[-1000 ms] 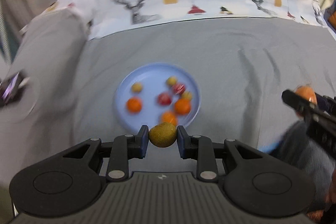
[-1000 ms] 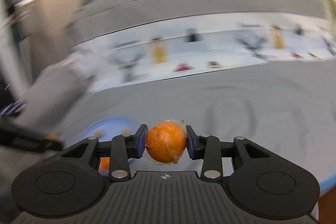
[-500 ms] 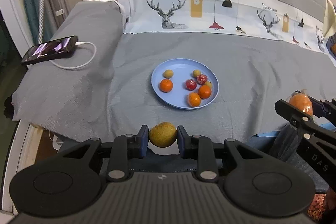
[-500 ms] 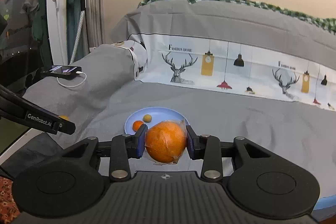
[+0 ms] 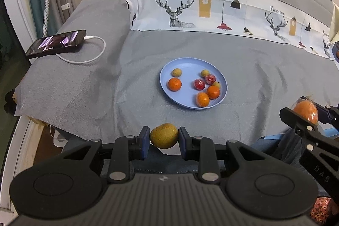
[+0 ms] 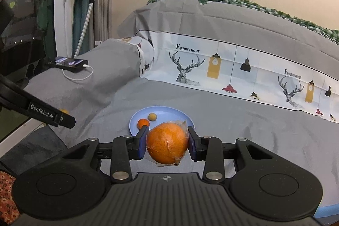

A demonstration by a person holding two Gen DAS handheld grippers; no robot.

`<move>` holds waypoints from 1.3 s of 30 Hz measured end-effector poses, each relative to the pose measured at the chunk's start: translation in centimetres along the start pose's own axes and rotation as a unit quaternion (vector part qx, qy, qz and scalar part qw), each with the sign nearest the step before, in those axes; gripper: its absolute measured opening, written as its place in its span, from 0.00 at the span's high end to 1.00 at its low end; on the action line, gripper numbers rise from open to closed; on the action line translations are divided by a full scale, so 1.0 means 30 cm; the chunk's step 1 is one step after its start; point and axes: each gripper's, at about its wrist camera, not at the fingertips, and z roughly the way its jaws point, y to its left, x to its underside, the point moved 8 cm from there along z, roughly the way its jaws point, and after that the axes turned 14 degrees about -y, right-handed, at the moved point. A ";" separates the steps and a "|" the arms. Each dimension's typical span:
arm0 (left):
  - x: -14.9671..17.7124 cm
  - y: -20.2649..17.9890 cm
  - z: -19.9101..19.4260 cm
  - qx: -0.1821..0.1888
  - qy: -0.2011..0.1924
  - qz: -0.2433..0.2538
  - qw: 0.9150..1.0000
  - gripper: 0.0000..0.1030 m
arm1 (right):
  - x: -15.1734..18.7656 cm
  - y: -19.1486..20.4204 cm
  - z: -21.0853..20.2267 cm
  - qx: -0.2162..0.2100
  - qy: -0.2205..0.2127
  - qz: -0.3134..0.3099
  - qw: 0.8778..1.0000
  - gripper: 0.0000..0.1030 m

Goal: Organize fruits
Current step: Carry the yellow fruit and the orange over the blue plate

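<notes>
seven small fruits already on blue plate (image 5: 222, 96); left gripper (image 5: 164, 137) clamped on yellow fruit (image 5: 164, 135), right gripper (image 6: 167, 144) clamped on wrapped orange (image 6: 167, 145), both not yet placed.

Bedsheet band (image 5: 211, 12): "Fashion home", printed 2 times, above deer heads at 12 and 2 o'clock.
Left gripper (image 6: 63, 118): "GenRobot.AI", white lettering, at 9 o'clock.
Right gripper (image 5: 305, 118): "DAS", faintly embossed, at 4 o'clock.

In the right view, the wrapped orange (image 6: 167, 145) hides most of the blue plate (image 6: 135, 120).
</notes>
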 end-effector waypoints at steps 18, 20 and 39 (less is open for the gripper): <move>-0.076 -0.024 0.204 -0.001 0.031 0.022 0.999 0.69 | 0.060 -0.014 0.161 -0.007 0.045 0.005 0.999 0.62; -0.090 -0.031 0.235 0.001 0.036 0.025 0.999 0.69 | 0.062 -0.031 0.190 -0.004 0.050 0.014 0.999 0.62; -0.270 -0.067 0.655 0.002 0.063 0.040 0.997 0.69 | 0.116 -0.090 0.640 -0.030 0.077 -0.018 0.996 0.62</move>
